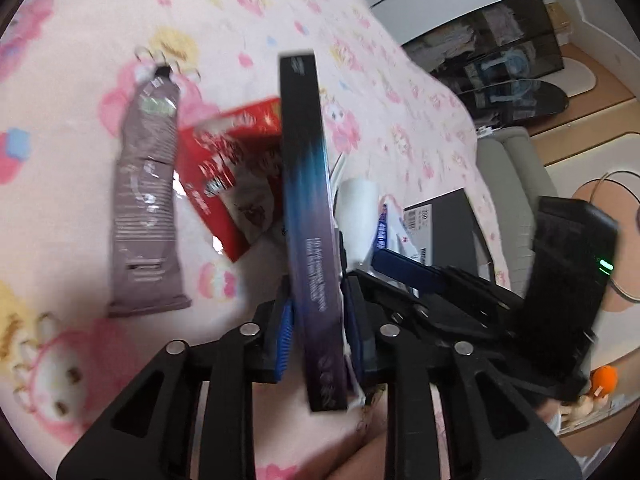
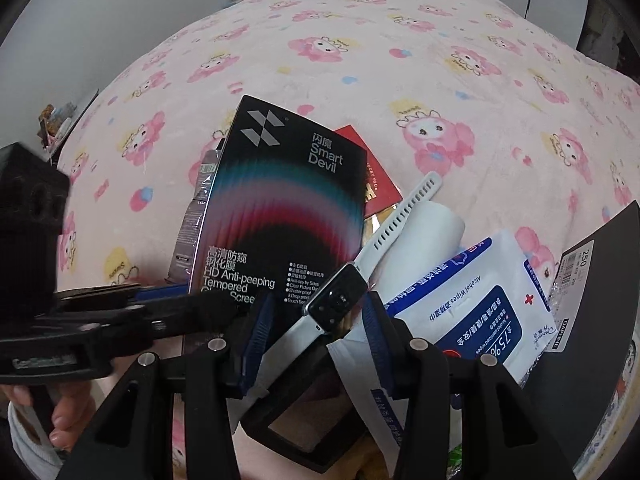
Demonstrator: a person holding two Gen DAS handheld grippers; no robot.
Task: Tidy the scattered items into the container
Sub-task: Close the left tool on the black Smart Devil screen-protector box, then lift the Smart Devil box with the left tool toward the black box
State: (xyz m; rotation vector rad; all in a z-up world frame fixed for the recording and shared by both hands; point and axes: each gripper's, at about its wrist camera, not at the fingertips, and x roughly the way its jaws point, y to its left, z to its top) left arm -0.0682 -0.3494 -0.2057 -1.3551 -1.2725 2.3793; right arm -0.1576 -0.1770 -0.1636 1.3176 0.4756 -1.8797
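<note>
Two grippers are at work over a pink cartoon-print blanket. Our left gripper has its blue pads closed on a flat dark box, a screen-protector package, which stands on edge and rises straight up out of the fingers. In the right wrist view we see the same box face on, tilted, held from the left by the other gripper.

Our right gripper has its fingers partly closed around a white smartwatch; the watch body sits between the blue pads, its strap running up and to the right. We cannot tell whether the pads actually press on it.

Just beside the watch, to the right, lies a pack of alcohol wipes, and beyond that a black box with a label. Left of the held box, a grey tube and a red packet lie on the blanket.
</note>
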